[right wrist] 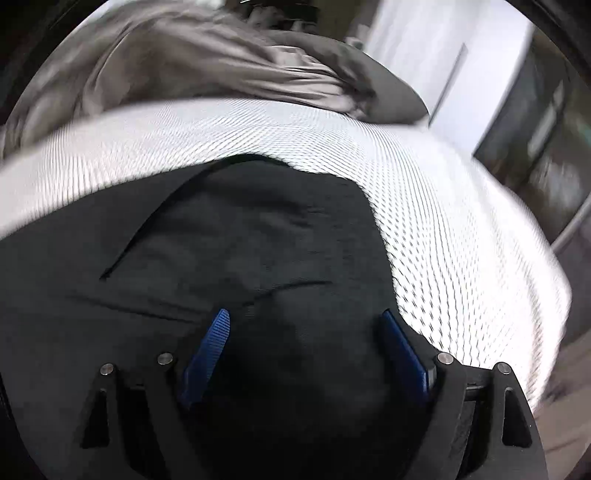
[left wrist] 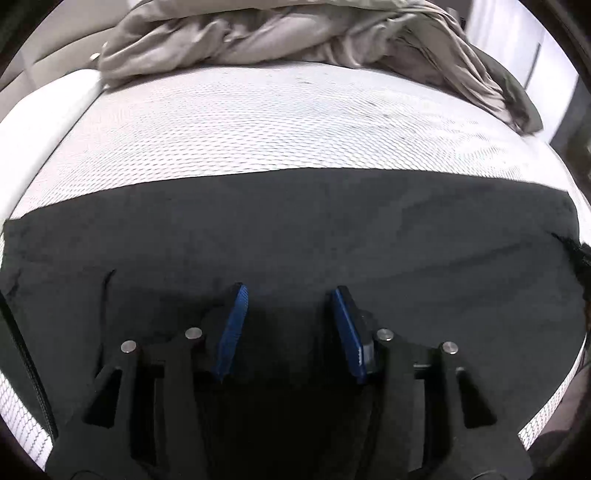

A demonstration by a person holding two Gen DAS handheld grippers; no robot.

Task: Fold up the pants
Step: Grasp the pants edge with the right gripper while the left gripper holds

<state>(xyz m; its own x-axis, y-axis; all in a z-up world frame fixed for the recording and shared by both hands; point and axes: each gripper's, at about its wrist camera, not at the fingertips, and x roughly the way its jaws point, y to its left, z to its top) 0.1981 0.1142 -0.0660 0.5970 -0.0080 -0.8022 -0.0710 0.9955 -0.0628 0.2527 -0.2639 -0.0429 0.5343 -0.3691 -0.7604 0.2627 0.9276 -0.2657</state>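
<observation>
Blue pads of left hand-held gripper (left wrist: 288, 291) apart, empty, directly over black pants (left wrist: 332, 229). Pants flat on bed (left wrist: 221, 122), long axis left-right. Right hand-held gripper (right wrist: 304, 317) released, at pants' right end.

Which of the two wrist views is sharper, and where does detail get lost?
Left wrist view: mostly sharp, the white mesh-patterned mattress crisp, the crumpled grey-beige bedding slightly smeared; the black pants swallow detail in shadow. Right wrist view: motion-blurred, worst at the mattress edges; both bulge with fisheye distortion.
</observation>
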